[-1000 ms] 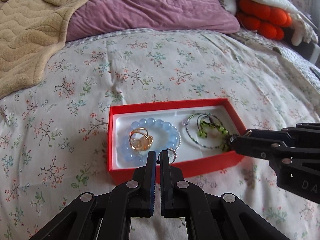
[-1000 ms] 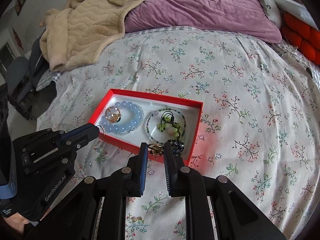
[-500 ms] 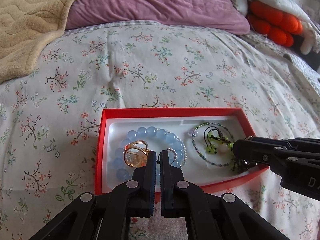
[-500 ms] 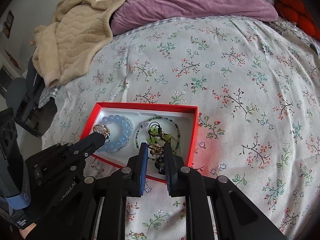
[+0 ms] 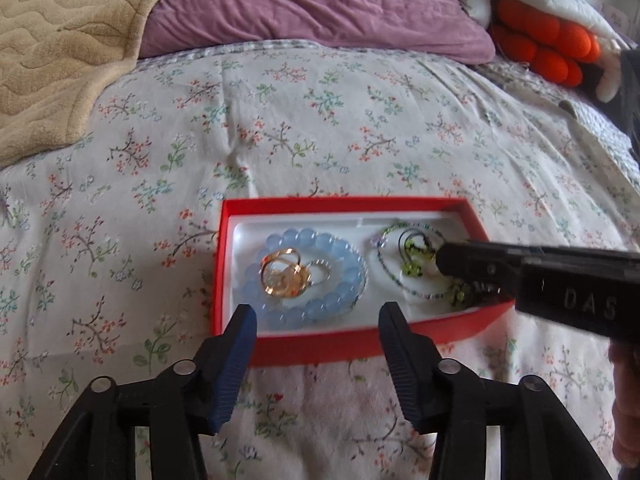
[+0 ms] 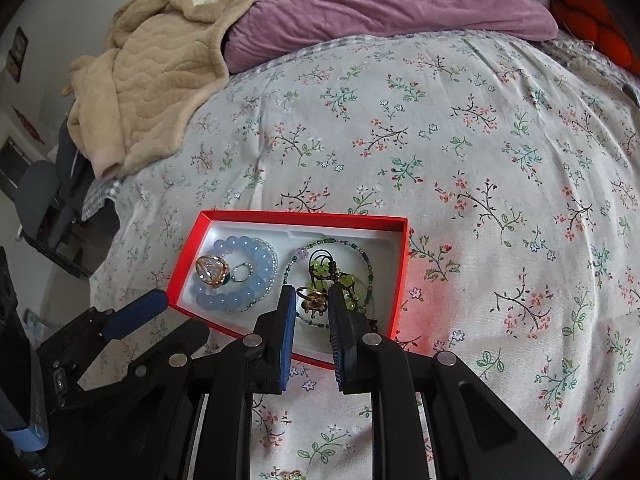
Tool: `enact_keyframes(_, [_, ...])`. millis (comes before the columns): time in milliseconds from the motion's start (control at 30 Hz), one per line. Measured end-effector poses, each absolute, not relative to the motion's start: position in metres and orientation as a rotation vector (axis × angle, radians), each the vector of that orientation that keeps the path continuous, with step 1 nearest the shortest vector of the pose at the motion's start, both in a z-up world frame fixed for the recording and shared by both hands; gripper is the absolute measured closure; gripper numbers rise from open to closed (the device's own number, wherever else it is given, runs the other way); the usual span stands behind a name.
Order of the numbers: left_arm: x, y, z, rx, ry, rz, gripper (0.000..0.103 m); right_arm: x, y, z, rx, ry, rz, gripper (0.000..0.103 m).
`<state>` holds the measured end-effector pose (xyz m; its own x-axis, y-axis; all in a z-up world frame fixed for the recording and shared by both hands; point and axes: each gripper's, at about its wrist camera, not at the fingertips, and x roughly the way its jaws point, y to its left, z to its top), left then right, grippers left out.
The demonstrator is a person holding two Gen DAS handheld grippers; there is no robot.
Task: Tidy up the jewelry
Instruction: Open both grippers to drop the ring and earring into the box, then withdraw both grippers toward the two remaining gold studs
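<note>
A red box (image 5: 340,350) with a white lining lies on the flowered bedspread; it also shows in the right wrist view (image 6: 400,268). Inside on the left lie a blue bead bracelet (image 5: 340,248) (image 6: 256,252), a gold ring (image 5: 286,274) (image 6: 212,268) and a small silver ring (image 5: 322,274) (image 6: 242,272). On the right lies a green bead necklace (image 5: 416,268) (image 6: 332,268). My left gripper (image 5: 316,316) is open at the box's near edge. My right gripper (image 6: 312,300) is narrowly open over the box's right half, with a bronze ring (image 6: 314,300) between its fingers.
A beige blanket (image 5: 60,52) and a purple pillow (image 5: 312,4) lie at the head of the bed. An orange plush cushion (image 5: 548,44) sits at the far right. The bed's left edge with a chair (image 6: 40,196) shows in the right wrist view.
My left gripper has opened wide and let go of the small silver ring, which now lies inside the blue bracelet. My right gripper has opened a little around the bronze ring over the box.
</note>
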<state>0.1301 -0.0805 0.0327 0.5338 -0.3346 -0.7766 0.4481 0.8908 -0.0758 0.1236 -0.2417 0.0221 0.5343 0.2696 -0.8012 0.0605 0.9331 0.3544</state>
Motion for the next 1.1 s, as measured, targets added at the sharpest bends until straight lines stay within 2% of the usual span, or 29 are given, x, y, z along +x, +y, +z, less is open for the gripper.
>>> enact_keyframes(100, [0.125,-0.074,0.030,0.164,0.918,-0.468,0.045,0.127,-0.242,0.019,0.401,1.037,0.146,0.075])
enact_keyframes(300, [0.111,-0.062,0.024,0.225,0.944,-0.477,0.032,0.120,-0.239,0.027,0.378,1.036,0.167,0.072])
enact_keyframes(367, [0.108,-0.057,0.022,0.230,0.957,-0.475,0.029,0.114,-0.239,0.030,0.357,1.034,0.168,0.065])
enact_keyframes(433, [0.105,-0.052,0.020,0.227,0.975,-0.479,0.026,0.107,-0.239,0.034,0.339,1.030,0.168,0.052])
enact_keyframes(500, [0.101,-0.047,0.016,0.231,0.997,-0.485,0.024,0.099,-0.240,0.037,0.325,1.026,0.171,0.047])
enact_keyframes(833, [0.075,-0.024,0.003,0.271,1.056,-0.515,0.018,0.053,-0.230,0.038,0.187,1.044,0.179,0.039])
enact_keyframes(1100, [0.055,-0.014,-0.005,0.312,1.060,-0.535,0.014,0.022,-0.229,0.025,0.097,1.082,0.172,0.039])
